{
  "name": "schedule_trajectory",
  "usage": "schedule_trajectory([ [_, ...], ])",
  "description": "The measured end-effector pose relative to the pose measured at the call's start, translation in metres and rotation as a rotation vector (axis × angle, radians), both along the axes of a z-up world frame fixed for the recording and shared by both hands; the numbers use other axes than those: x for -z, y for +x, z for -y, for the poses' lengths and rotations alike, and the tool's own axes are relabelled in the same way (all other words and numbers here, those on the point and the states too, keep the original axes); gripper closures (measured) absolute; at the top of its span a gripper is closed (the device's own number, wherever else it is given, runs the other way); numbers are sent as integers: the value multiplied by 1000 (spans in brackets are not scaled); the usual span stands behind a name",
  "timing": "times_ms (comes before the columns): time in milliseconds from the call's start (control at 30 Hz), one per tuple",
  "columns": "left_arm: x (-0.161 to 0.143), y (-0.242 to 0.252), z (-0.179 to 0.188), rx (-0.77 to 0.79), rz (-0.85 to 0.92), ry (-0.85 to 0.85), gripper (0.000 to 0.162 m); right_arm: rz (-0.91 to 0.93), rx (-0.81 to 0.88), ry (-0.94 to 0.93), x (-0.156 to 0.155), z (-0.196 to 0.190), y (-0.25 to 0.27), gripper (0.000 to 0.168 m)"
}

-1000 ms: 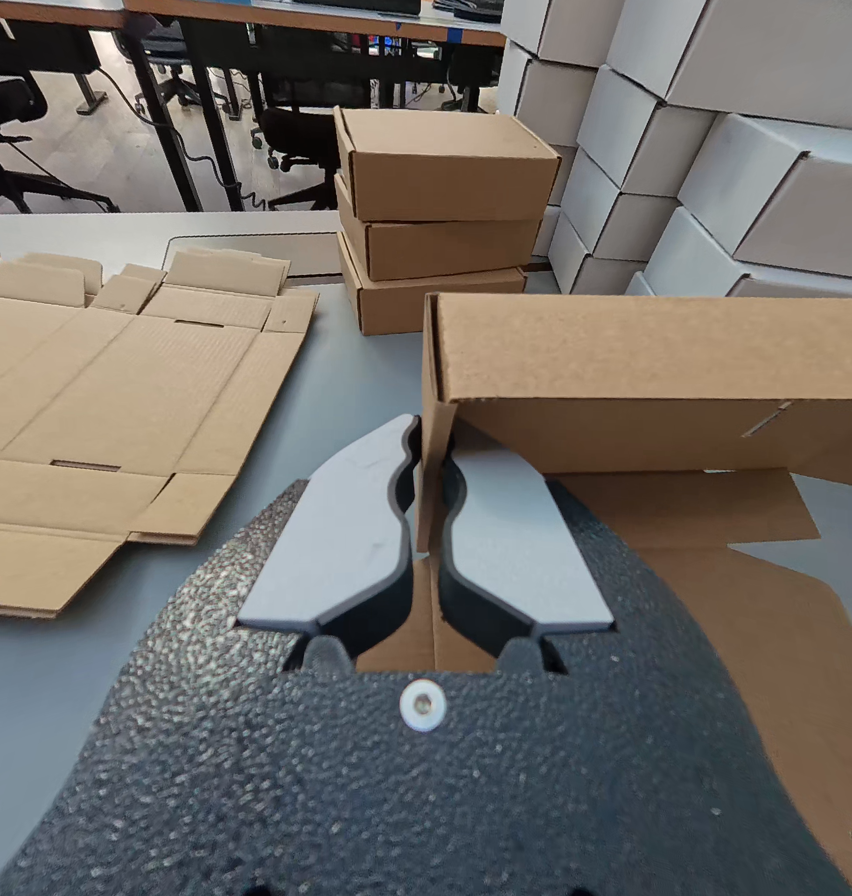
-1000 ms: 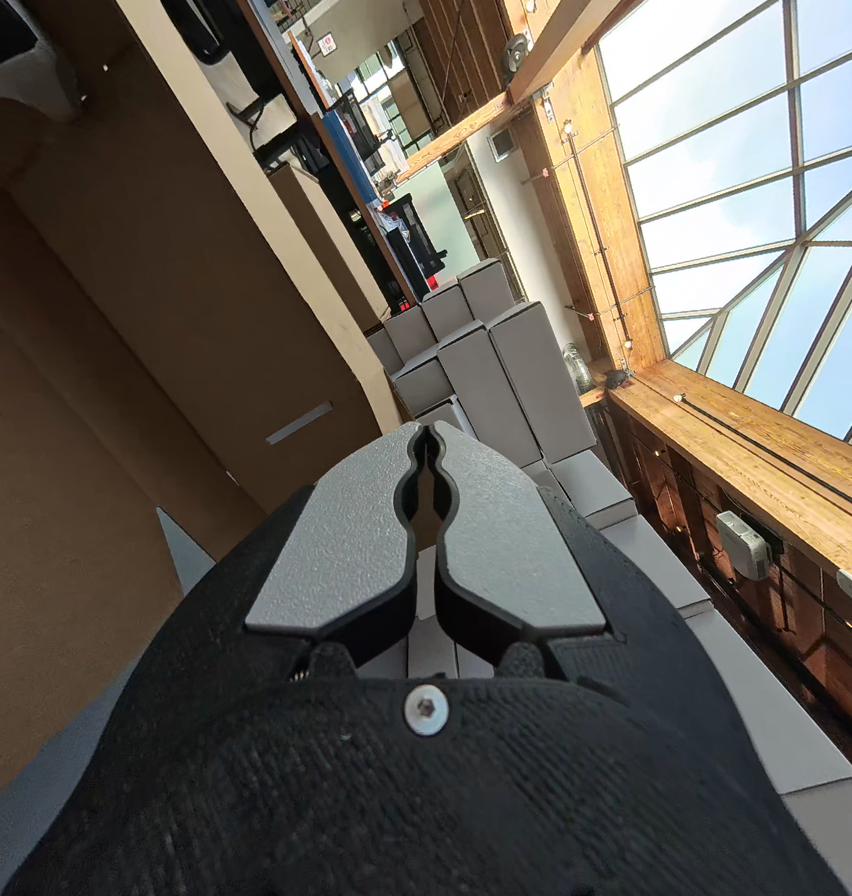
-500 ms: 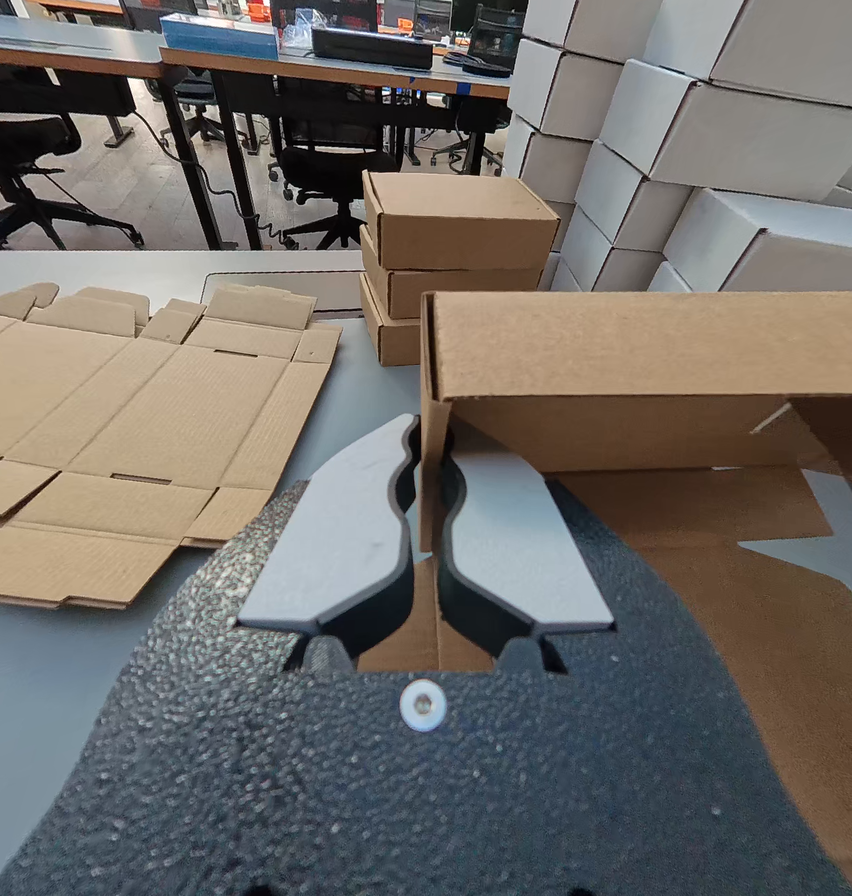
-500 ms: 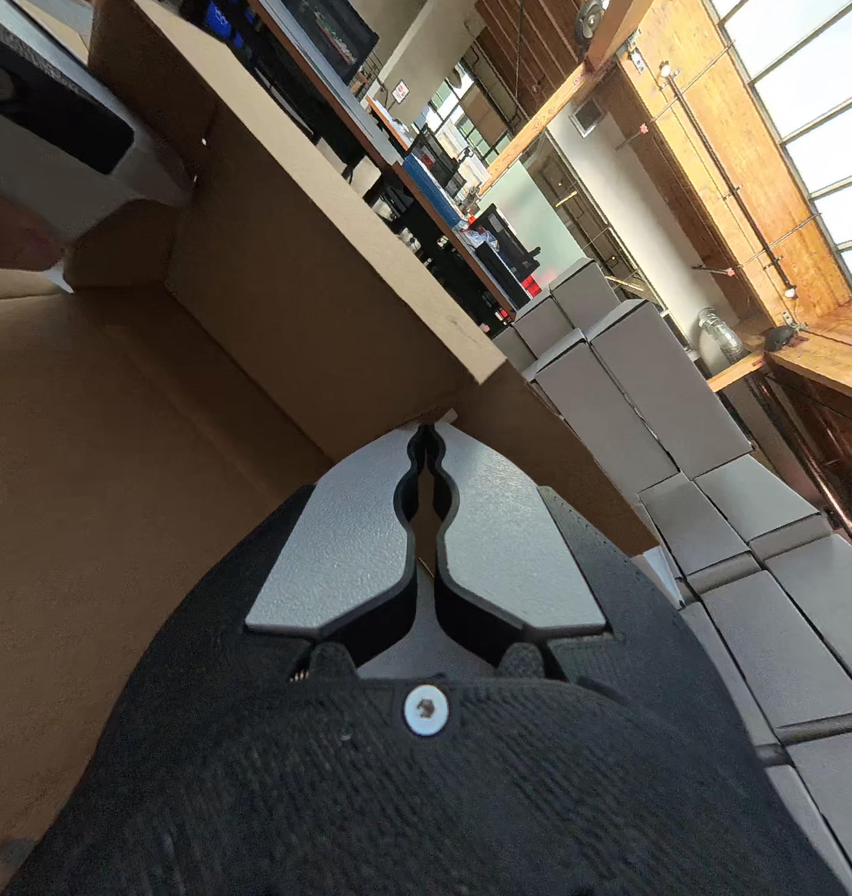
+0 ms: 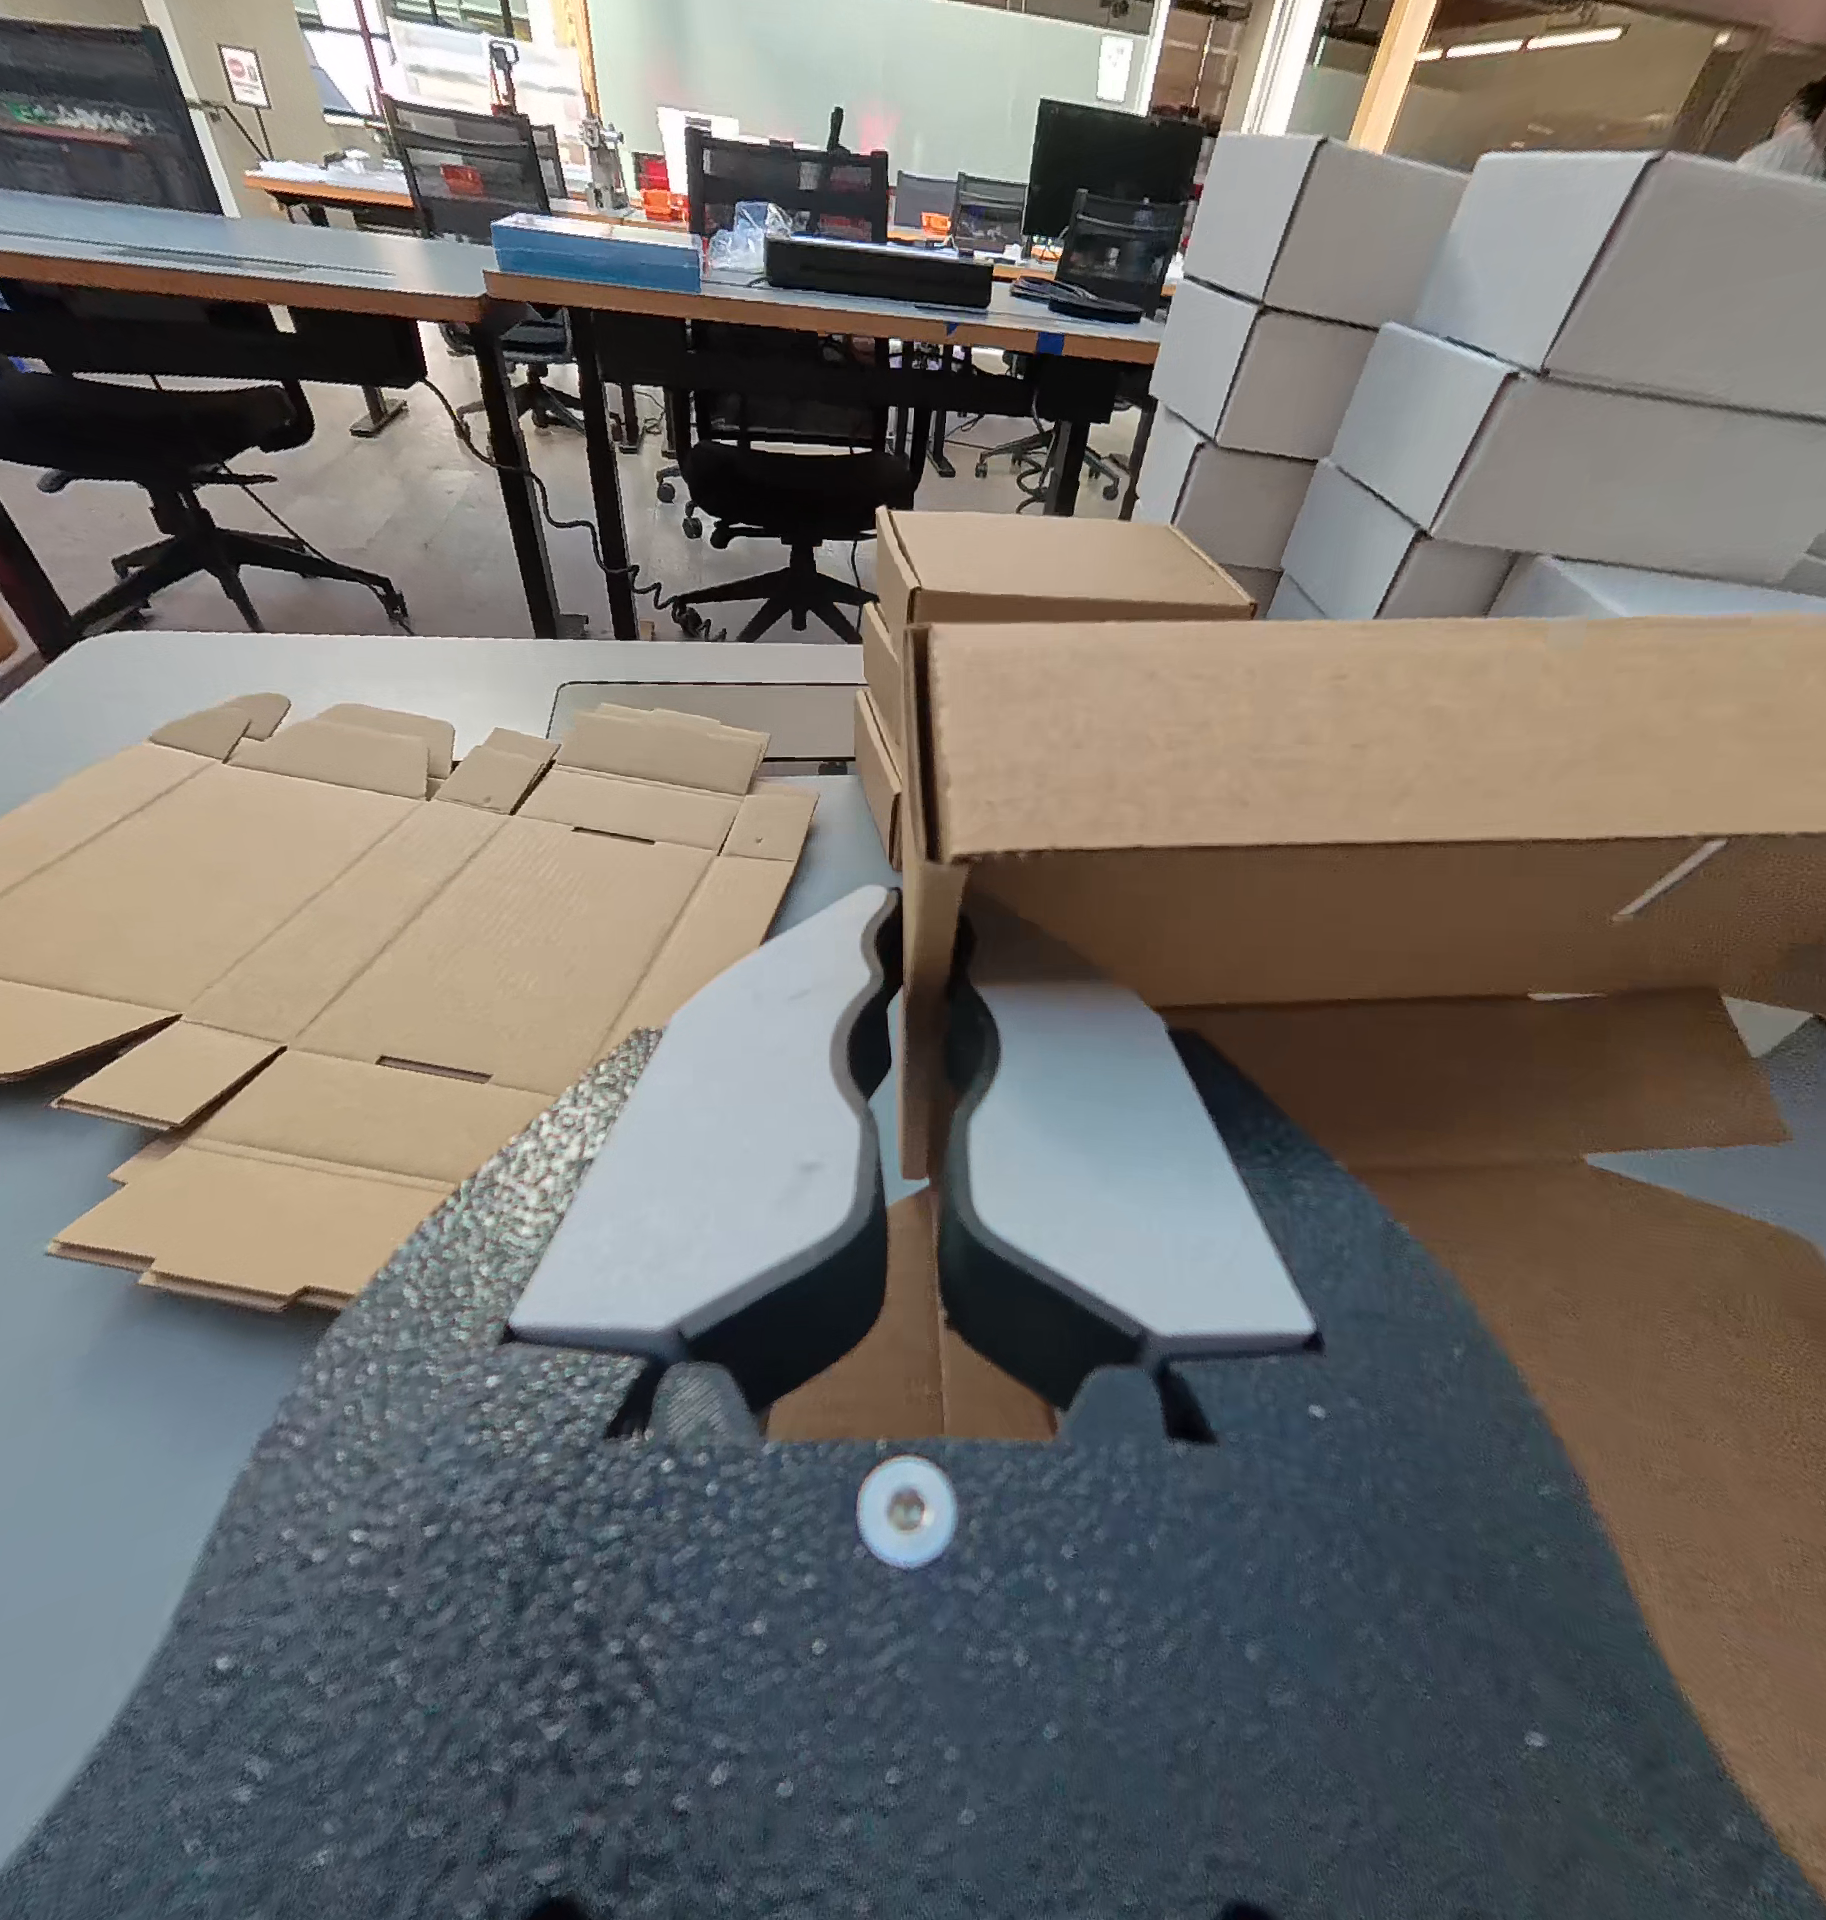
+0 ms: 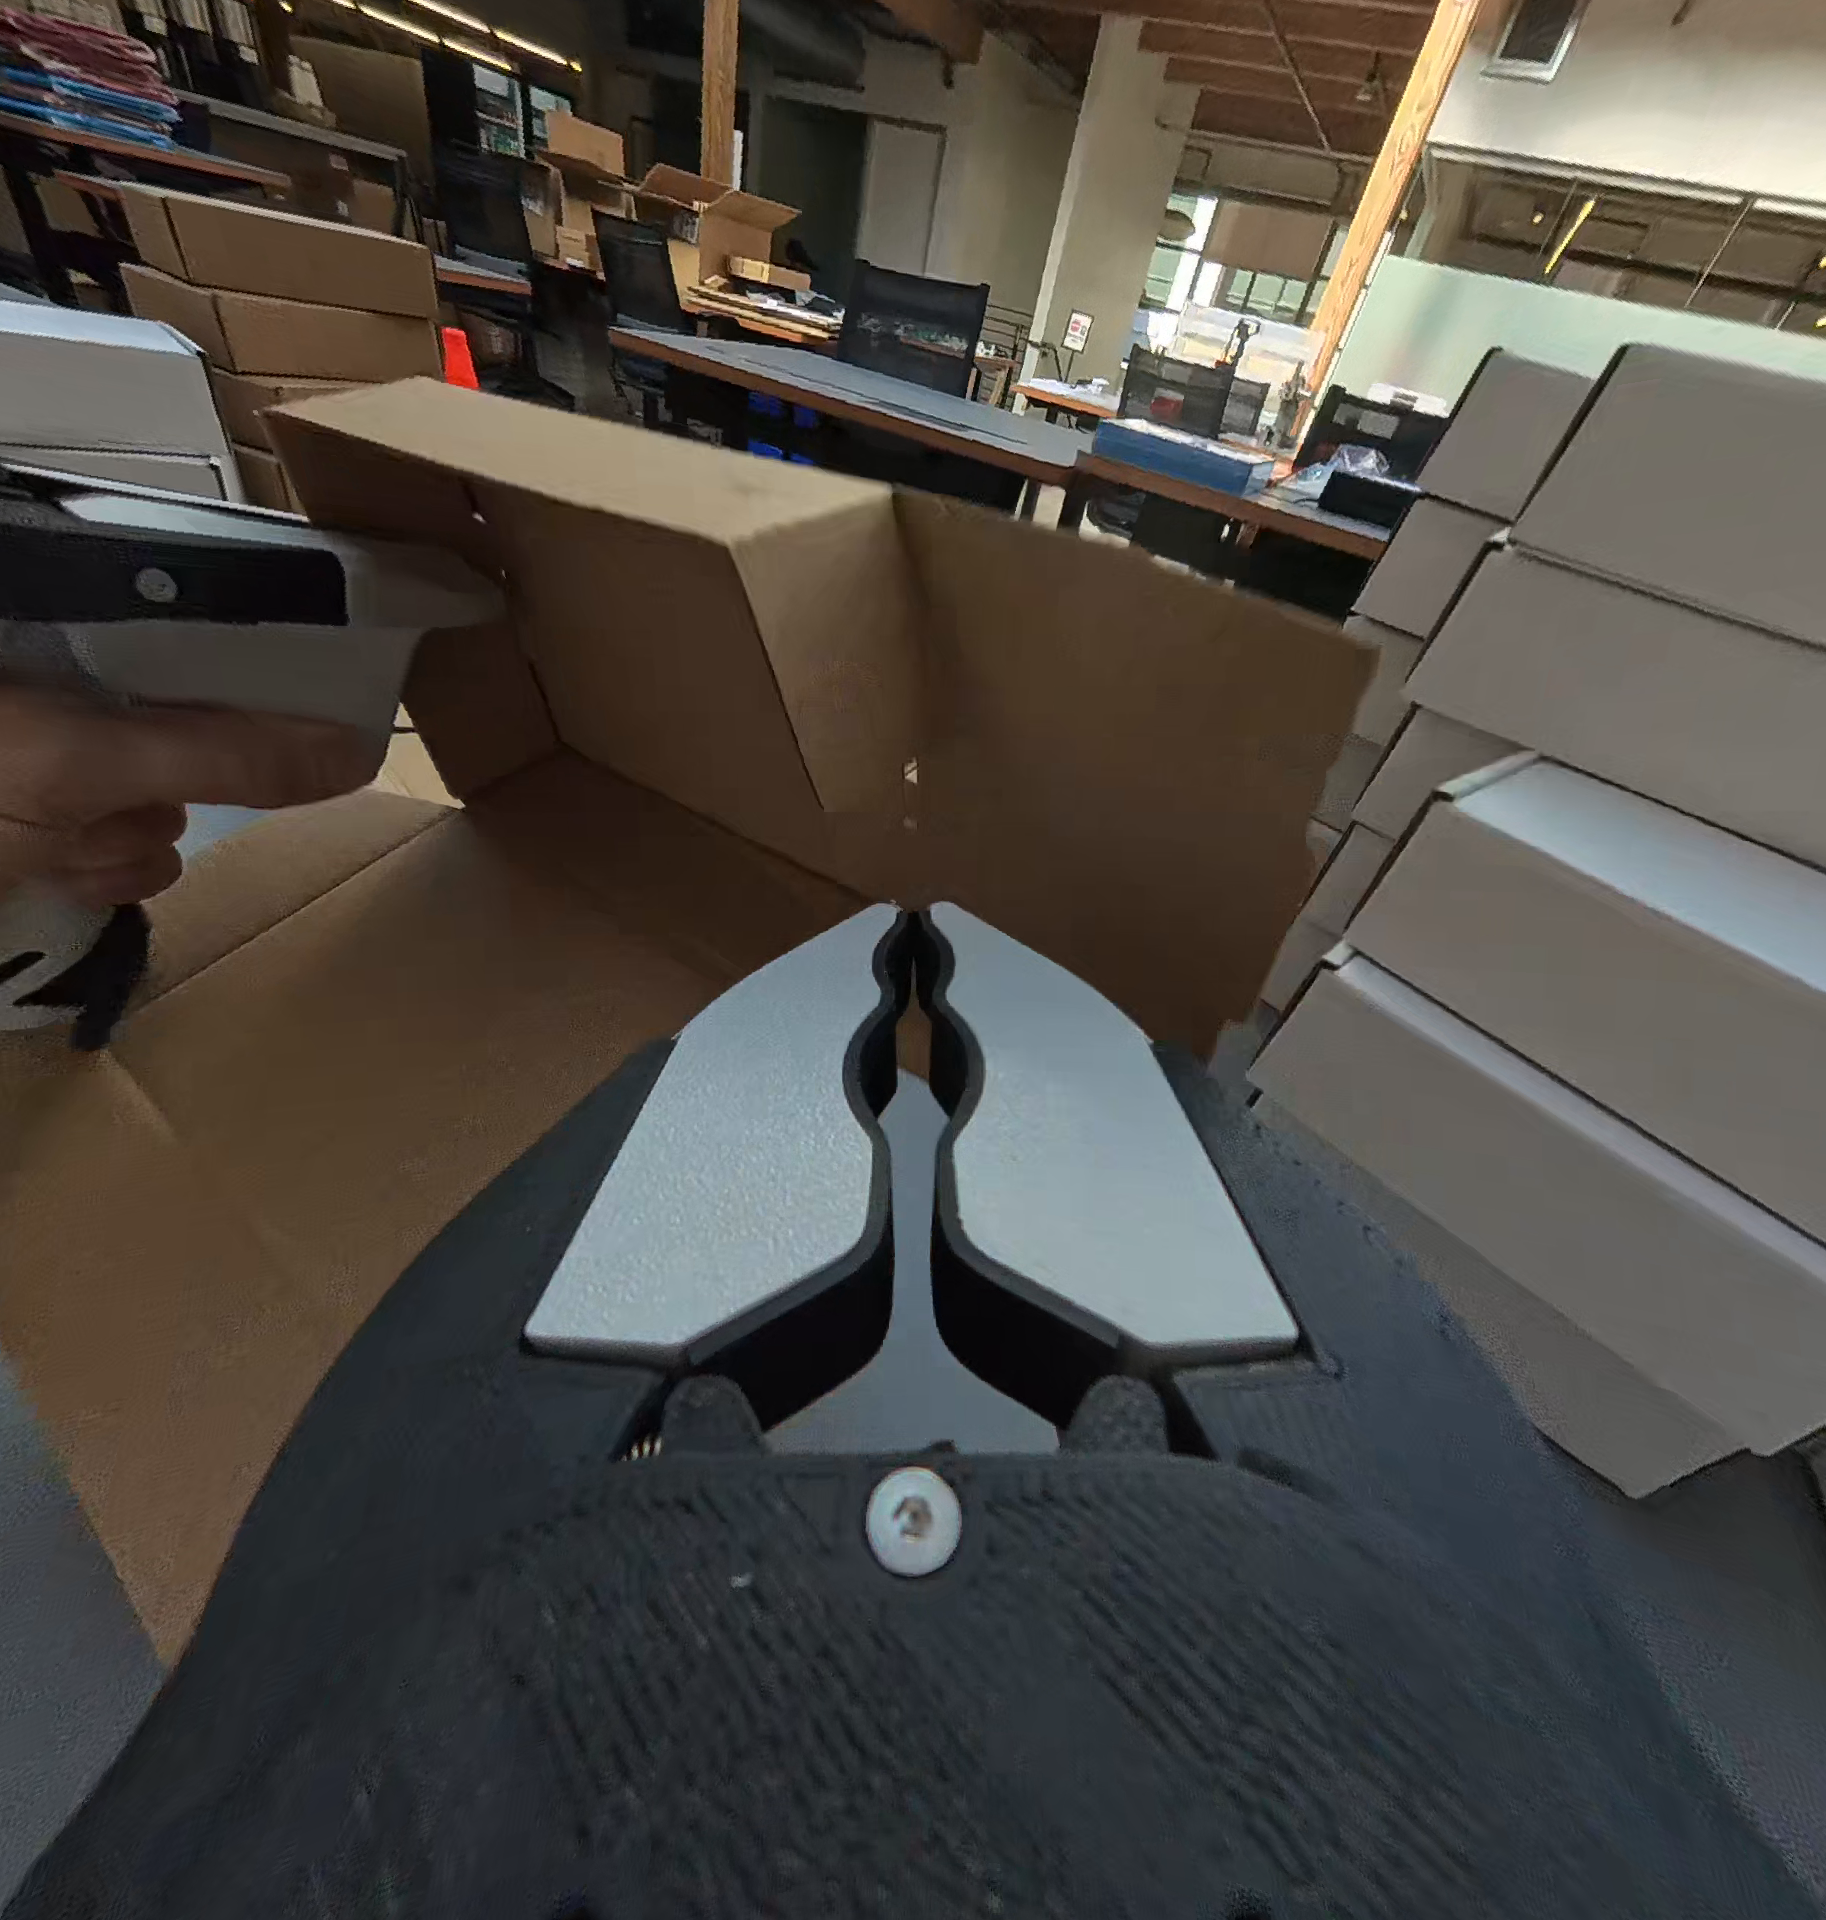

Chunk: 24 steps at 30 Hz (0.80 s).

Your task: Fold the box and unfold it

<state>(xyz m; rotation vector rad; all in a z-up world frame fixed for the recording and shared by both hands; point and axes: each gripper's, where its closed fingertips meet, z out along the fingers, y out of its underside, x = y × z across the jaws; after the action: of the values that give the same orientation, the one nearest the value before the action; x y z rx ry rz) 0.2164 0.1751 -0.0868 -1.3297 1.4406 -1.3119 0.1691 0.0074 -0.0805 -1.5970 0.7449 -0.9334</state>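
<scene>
A brown cardboard box (image 5: 1408, 748) lies half folded on the grey table, with its long back wall upright and its base panel (image 5: 1460, 1081) flat. My left gripper (image 5: 924, 914) is shut on the box's upright left side flap. In the right wrist view the box (image 6: 680, 644) shows with its right side flap (image 6: 1117, 748) standing. My right gripper (image 6: 911, 920) is shut and holds nothing, just in front of that flap's lower part. The left gripper (image 6: 462, 597) shows at the box's left end, with a hand under it.
Flat cardboard blanks (image 5: 369, 935) lie on the table (image 5: 109, 1455) to the left. A stack of folded brown boxes (image 5: 1054, 571) stands behind the box. White boxes (image 5: 1615, 364) are piled at the right, close to my right gripper (image 6: 1615, 831). Desks and chairs stand beyond.
My left gripper keeps its hold on the flap while its view tilts up. My right gripper has rolled from a steep tilt to level and now faces the box's right flap.
</scene>
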Motion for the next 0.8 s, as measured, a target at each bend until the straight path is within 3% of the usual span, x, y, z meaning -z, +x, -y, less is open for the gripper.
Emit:
schedule_trajectory([
  [233,-12,-2,-7,35,12,-107,158,-234,-46,442,28,27,6,168],
  [400,-10,-5,0,59,8,-102,158,-255,-80,551,24,24,10,168],
  [600,-5,-6,3,65,8,-54,157,-148,-119,440,10,14,2,168],
  [800,-5,-9,18,67,16,32,157,56,-84,-78,7,-2,-3,168],
])
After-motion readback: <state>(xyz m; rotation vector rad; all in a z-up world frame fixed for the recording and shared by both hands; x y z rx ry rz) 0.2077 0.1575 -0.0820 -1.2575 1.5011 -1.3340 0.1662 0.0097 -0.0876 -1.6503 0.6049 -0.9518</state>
